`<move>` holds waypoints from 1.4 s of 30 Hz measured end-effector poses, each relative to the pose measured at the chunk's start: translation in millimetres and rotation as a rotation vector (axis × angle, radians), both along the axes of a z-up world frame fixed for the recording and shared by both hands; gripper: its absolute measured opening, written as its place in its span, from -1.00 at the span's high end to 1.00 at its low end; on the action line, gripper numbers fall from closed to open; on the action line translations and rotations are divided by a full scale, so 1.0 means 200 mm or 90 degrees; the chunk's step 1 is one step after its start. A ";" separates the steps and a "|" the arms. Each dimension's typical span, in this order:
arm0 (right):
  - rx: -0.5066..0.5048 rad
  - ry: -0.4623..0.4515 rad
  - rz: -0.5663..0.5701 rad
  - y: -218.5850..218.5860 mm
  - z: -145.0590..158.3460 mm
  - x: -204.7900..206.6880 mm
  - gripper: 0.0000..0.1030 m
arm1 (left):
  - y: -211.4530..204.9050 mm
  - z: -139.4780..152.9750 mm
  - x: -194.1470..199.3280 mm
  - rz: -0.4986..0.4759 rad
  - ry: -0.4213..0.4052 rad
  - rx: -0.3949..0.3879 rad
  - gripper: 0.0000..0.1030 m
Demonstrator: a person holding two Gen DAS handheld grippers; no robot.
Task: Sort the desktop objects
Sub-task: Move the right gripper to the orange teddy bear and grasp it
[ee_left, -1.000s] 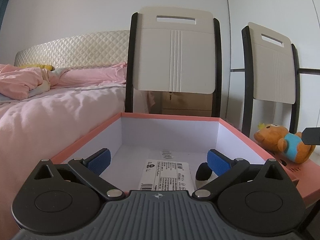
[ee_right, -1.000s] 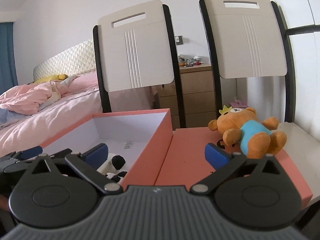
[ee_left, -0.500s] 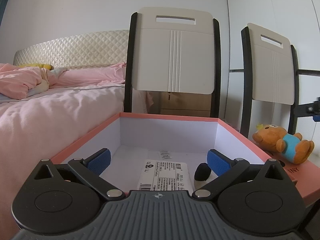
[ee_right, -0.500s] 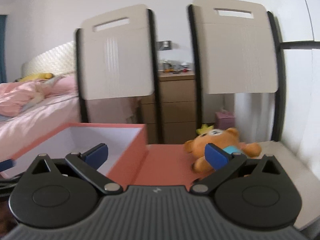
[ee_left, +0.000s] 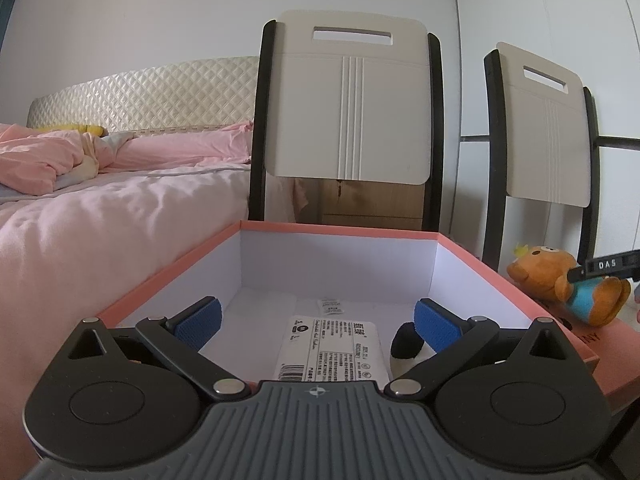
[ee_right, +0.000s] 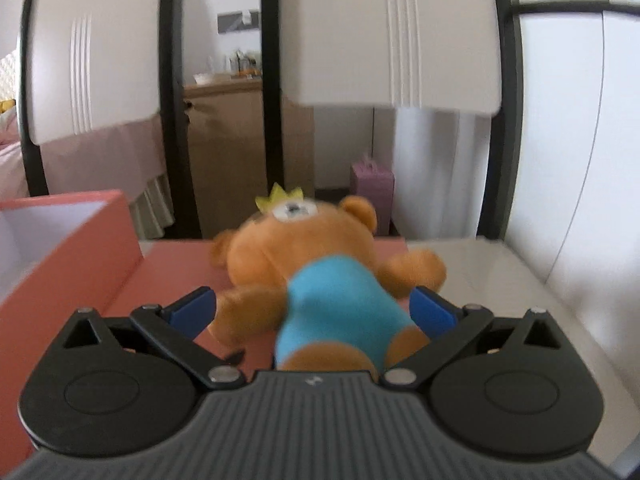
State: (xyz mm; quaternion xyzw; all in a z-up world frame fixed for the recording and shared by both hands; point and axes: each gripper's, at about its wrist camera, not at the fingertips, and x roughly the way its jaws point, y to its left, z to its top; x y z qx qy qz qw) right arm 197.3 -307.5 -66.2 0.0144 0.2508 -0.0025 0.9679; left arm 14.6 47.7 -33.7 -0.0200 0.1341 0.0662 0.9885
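An orange plush bear [ee_right: 320, 272] in a blue shirt and a small yellow crown lies on the coral box lid [ee_right: 176, 268]. My right gripper [ee_right: 314, 308] is open, its blue pads on either side of the bear's body. The same bear [ee_left: 568, 284] shows at the right of the left wrist view, with a black part of the right gripper across it. My left gripper [ee_left: 316, 320] hangs open over the open coral box [ee_left: 168, 276]. Inside the box lie a black-and-white plush [ee_left: 406, 348], partly hidden by my right pad, and a labelled white packet [ee_left: 332, 348].
Two folding chairs [ee_left: 348, 100] with cream backs stand behind the box. A bed [ee_left: 100, 200] with pink bedding lies to the left. A wooden dresser [ee_right: 236, 136] and a small pink bag [ee_right: 372, 184] sit beyond the table. The pale table top [ee_right: 500, 276] extends right of the lid.
My right gripper has swung right and moved in close to the bear, which now lies between its open fingers. The left gripper has barely moved over the box.
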 end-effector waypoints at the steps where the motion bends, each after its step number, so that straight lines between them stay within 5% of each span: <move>1: -0.004 0.000 0.003 0.00 -0.01 0.00 -1.00 | 0.00 0.00 0.00 0.001 0.000 0.001 -1.00; 26: -0.213 0.029 0.120 0.15 -0.07 0.02 -1.00 | 0.00 0.00 -0.02 -0.002 -0.006 -0.009 -1.00; 30: -0.261 0.035 0.104 0.15 -0.10 0.03 -1.00 | 0.00 0.00 -0.02 -0.002 -0.005 -0.009 -1.00; 37: -0.245 0.036 0.064 0.10 -0.13 0.06 -0.99 | 0.00 0.00 -0.02 -0.003 -0.004 -0.006 -1.00; 39: -0.249 0.040 0.051 0.09 -0.14 0.07 -0.90 | 0.00 0.00 -0.02 -0.003 -0.004 -0.005 -1.00; 42: -0.246 0.045 0.027 0.07 -0.13 0.08 -0.45 | -0.01 0.00 -0.02 -0.003 -0.004 -0.004 -1.00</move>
